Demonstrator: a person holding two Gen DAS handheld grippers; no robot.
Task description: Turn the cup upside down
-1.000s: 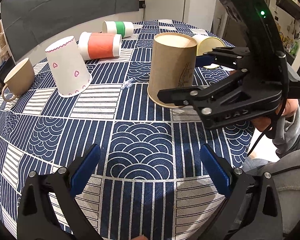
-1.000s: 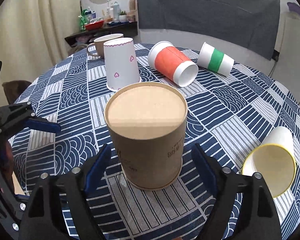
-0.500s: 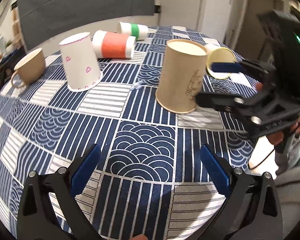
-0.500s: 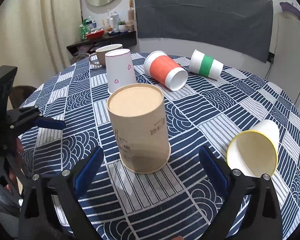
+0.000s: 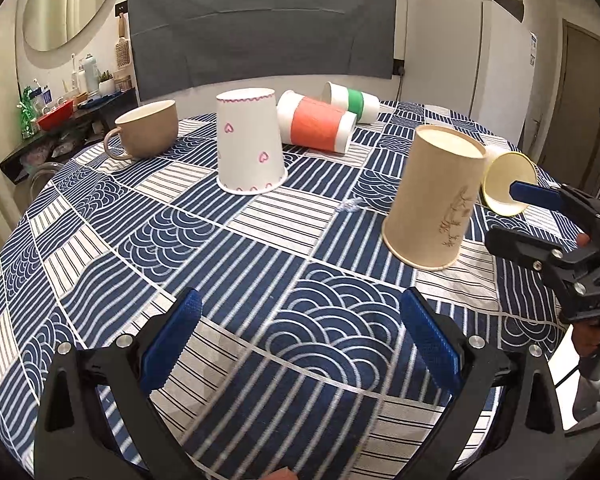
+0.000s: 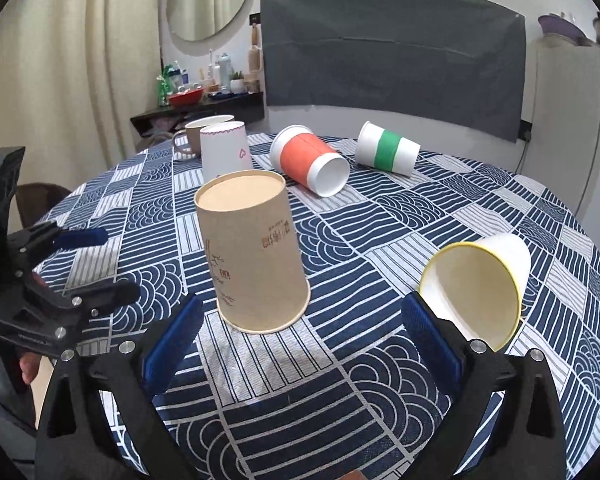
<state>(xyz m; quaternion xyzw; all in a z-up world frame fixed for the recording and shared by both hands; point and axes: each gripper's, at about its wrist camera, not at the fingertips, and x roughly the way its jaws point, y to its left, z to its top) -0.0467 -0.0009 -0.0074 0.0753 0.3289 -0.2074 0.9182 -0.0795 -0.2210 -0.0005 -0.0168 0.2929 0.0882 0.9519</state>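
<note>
Cup (image 6: 252,252): upside down on worktop (image 6: 420,216); 12 o'clock of right tongs (image 6: 300,340)
Tongs: right wide open, empty; left tongs (image 5: 300,340) likewise

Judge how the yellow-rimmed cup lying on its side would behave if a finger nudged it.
The yellow-rimmed cup lies on its side on the tablecloth, so a nudge would probably roll it in a curve, given its taper. It looks like thin paper: likely light, and easily dented.
</note>
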